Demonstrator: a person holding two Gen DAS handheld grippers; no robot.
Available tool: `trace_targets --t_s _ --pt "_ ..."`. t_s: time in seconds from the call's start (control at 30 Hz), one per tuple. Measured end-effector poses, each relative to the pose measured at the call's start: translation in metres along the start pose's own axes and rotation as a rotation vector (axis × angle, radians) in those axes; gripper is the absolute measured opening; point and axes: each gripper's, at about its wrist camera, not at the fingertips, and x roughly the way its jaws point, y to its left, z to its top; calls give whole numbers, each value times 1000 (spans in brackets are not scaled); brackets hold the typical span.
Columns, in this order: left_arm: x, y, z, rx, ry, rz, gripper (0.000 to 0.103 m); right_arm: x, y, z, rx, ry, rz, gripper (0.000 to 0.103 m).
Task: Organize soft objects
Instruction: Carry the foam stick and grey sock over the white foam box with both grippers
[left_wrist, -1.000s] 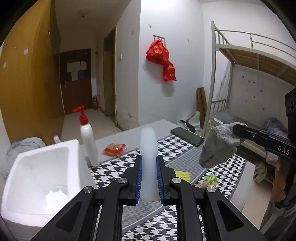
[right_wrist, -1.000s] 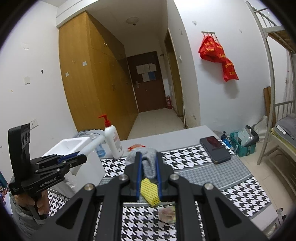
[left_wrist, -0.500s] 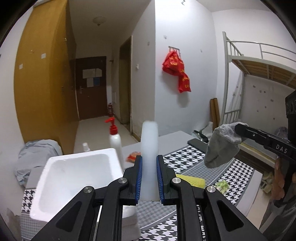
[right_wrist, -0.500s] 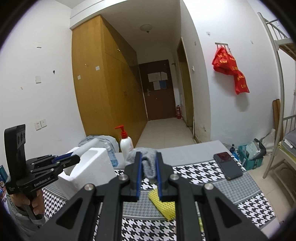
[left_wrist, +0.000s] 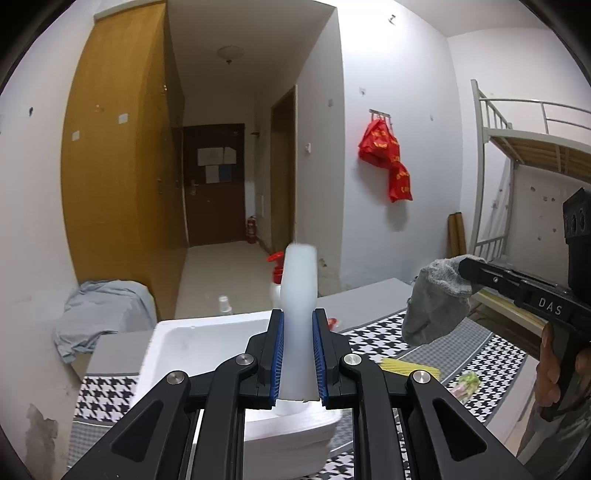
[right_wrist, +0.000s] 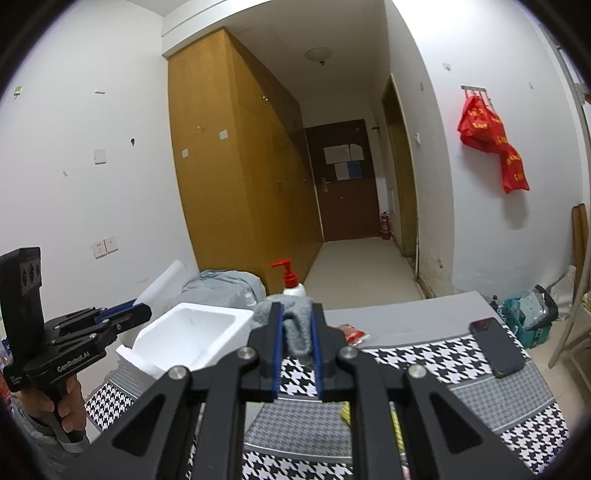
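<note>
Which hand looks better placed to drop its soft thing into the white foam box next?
Likely the left. The left gripper, clamped on a white foam strip, hangs right at the white foam box; the right gripper, holding a grey sock, is beside it.

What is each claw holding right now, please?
Left claw: closed on the white foam strip.
Right claw: closed on the grey sock.
</note>
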Motion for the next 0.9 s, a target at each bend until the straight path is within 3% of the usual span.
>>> trace_targets --t_s 0.9 --pt "-36 71 -19 -81 -8 191 16 36 80 16 -99 -4 223 17"
